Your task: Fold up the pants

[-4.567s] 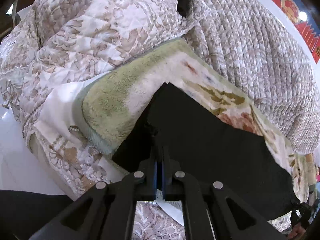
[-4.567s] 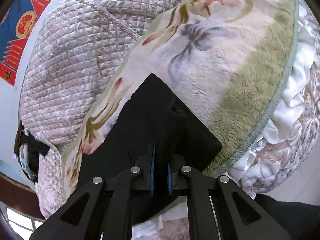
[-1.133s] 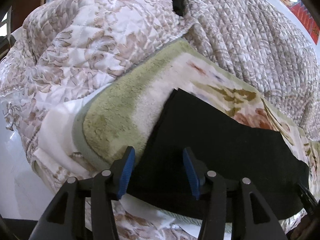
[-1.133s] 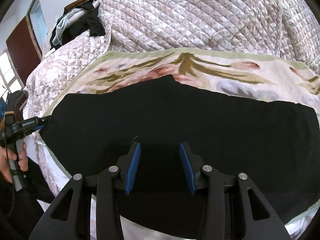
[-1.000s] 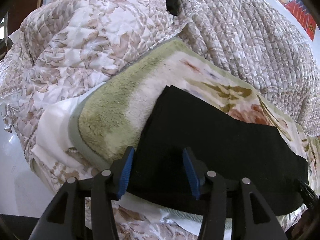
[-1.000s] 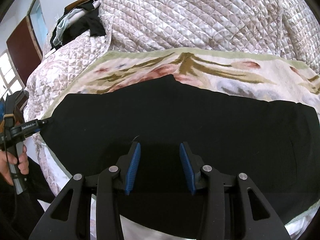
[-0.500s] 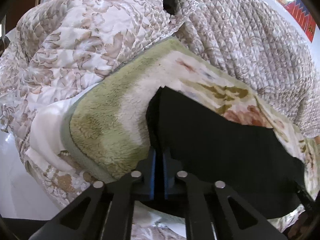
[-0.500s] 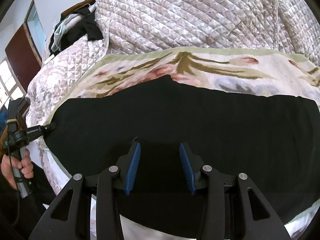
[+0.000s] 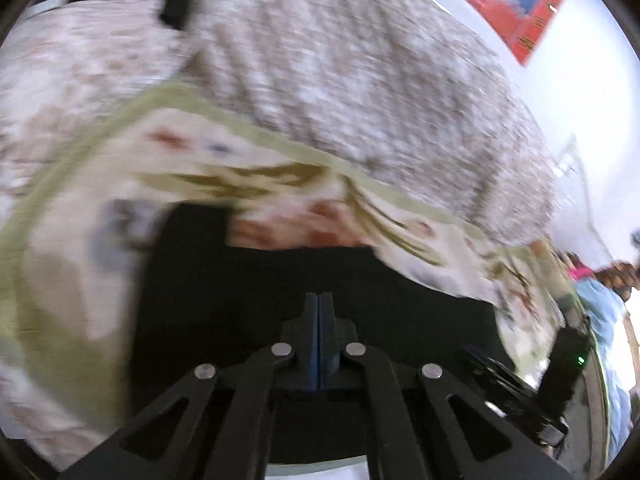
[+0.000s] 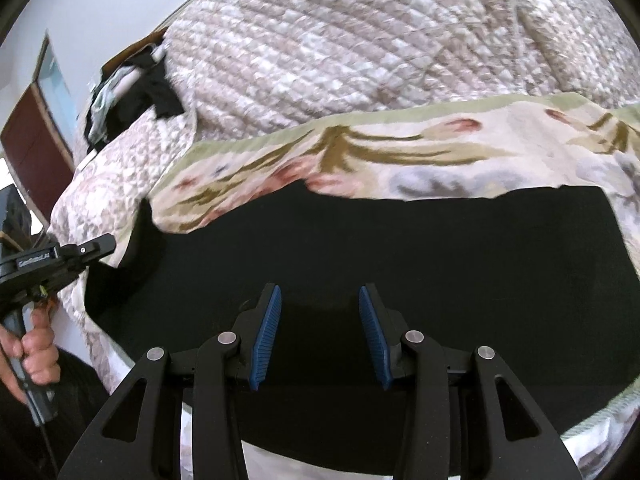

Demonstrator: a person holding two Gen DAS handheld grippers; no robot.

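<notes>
The black pants (image 10: 400, 256) lie spread across the floral blanket (image 10: 440, 152) on the quilted bed (image 10: 360, 48), their left end now lifted and curled where half a second ago it lay flat. The left gripper (image 9: 319, 308), spread a second ago, is pressed together, apparently pinching that end, and its blurred view suggests the fold-over is starting; the right gripper (image 10: 319, 332) hovers spread over the middle. The left tool carries small white lettering, too tiny to read surely.

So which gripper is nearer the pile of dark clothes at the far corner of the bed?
Left. The left gripper sits on that side, below the clothes pile; the right gripper hangs mid-pants.
</notes>
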